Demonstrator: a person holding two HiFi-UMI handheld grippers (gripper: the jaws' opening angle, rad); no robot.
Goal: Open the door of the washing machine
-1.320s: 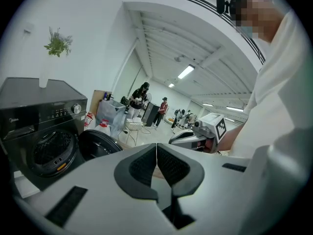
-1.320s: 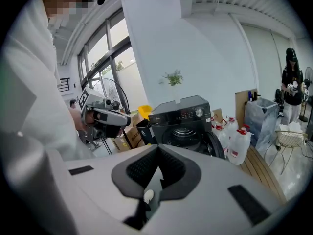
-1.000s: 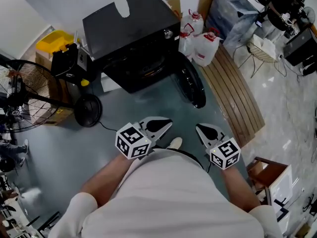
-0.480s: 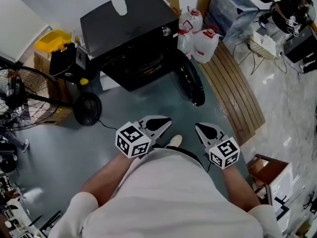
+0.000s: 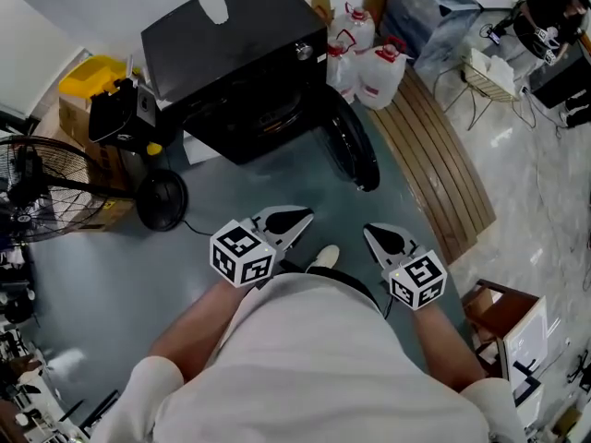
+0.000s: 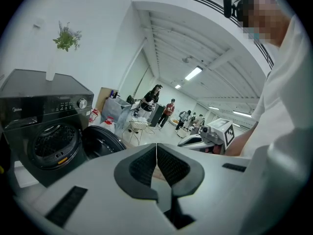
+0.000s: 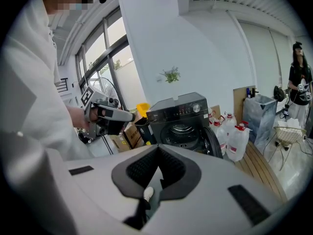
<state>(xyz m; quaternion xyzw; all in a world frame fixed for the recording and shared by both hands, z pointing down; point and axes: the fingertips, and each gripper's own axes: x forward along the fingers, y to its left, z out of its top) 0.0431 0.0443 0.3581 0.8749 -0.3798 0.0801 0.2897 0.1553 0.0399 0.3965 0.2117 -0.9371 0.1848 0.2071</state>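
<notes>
The black front-loading washing machine stands on the grey floor ahead of me. Its round door is swung wide open to the right and the drum shows. Both grippers are held close to the person's body, well short of the machine. My left gripper is shut with nothing between its pads. My right gripper is also shut and empty. The left gripper view shows the machine and open door beyond the closed jaws. In the right gripper view the machine sits ahead, door at its right.
A standing fan and its round base are at the left, beside a yellow box. Water jugs and a slatted wooden platform lie right of the machine. A vase stands on top. People stand far off.
The head view has drifted slightly. Both grippers keep their place and stay shut, and the door stays open.
</notes>
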